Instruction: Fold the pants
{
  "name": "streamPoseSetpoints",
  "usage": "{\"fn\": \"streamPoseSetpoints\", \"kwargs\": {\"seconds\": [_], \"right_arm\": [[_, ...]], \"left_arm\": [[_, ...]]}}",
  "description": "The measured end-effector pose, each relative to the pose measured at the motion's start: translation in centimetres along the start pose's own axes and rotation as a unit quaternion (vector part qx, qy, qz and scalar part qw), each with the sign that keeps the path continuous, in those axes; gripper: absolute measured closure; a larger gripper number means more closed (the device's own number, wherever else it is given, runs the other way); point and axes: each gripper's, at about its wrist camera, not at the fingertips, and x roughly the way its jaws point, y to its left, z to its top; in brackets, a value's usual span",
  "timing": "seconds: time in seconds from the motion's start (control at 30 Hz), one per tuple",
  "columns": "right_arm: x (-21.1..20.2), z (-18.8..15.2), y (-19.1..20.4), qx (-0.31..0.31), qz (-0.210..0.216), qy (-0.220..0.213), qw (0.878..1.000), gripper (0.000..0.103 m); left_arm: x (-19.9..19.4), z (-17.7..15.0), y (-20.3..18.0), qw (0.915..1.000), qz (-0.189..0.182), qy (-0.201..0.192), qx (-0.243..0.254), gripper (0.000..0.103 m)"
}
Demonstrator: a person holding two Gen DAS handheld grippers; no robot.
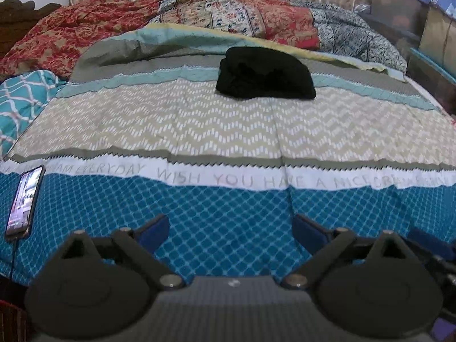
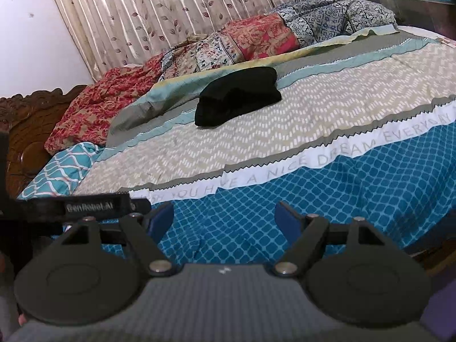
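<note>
I think the job is just about done. The pants (image 1: 266, 75) are black and sit in a small, thick bundle on the bed (image 1: 228, 131), up at 12 o'clock from my left tool (image 1: 230, 229) and well apart from it. From my right tool (image 2: 225, 218) they sit at about 12 o'clock too, just a bit to the left. The bundle looks neat on the near side but a little lumpy on top, so I might pat it flat, and that is all I see left to do. Both tools are wide apart and hold nothing, with only the blue part of the bed under them. A phone (image 1: 24, 202) lies at 9 o'clock in the left view.
</note>
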Motion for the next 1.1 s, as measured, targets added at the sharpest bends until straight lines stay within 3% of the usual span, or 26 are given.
{"fn": "streamPoseSetpoints", "kwargs": {"seconds": [0.07,0.4,0.73,1.1], "right_arm": [[0.1,-0.1,0.1,-0.004,0.000,0.002,1.000,0.023],[1.0,-0.8,-0.9,0.011,-0.015,0.019,1.000,0.023],[1.9,-0.4,-1.1,0.009,-0.013,0.020,1.000,0.023],[2.1,-0.1,-2.0,0.026,-0.016,0.024,0.999,0.022]], "left_arm": [[0.4,-0.2,-0.1,1.0000,0.004,0.005,0.002,0.000],[2.6,-0.5,-0.1,0.9992,0.027,0.027,0.008,0.000],[3.2,0.2,-0.4,0.9975,0.063,0.006,0.033,0.000],[2.9,1.1,-0.8,0.9975,0.054,-0.002,0.046,0.000]]}}
